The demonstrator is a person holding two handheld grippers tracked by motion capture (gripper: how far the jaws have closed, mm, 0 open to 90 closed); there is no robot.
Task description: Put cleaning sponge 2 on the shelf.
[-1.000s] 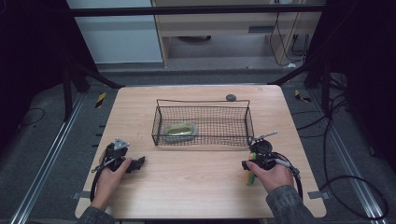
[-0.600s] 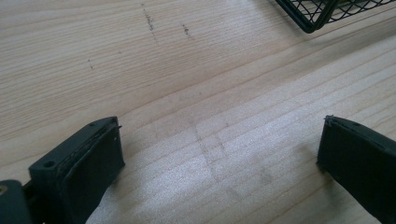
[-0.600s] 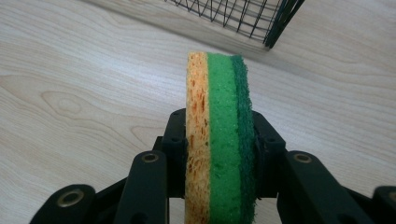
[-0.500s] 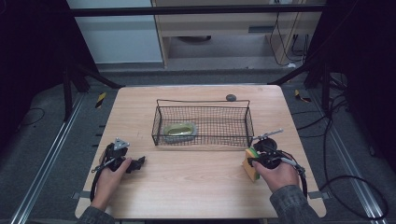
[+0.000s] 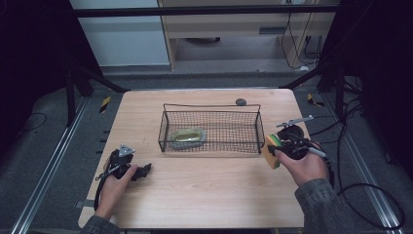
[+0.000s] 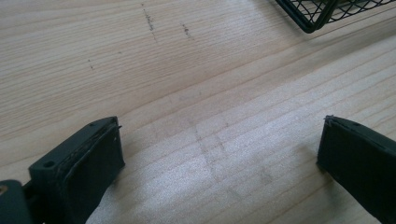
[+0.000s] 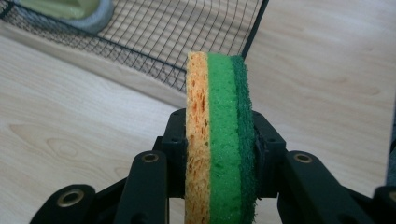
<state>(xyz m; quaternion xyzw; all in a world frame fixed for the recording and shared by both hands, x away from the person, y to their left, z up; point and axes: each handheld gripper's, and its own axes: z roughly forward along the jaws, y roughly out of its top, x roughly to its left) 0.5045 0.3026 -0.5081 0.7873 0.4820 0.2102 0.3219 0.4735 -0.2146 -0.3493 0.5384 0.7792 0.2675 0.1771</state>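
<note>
While the left tool [image 5: 141,171] rests spread wide near the counter's [image 5: 204,195] left edge, the wire basket [image 5: 211,130] sits mid-counter; near the right edge, the right tool [image 5: 273,149] clamps a sponge [image 7: 219,140], whose orange, green and dark layers its own view reveals.

Looking down from above onto table [image 5: 204,195] and wire basket [image 5: 210,130]; close, low along each gripper's jaws, both catching basket corners.
</note>
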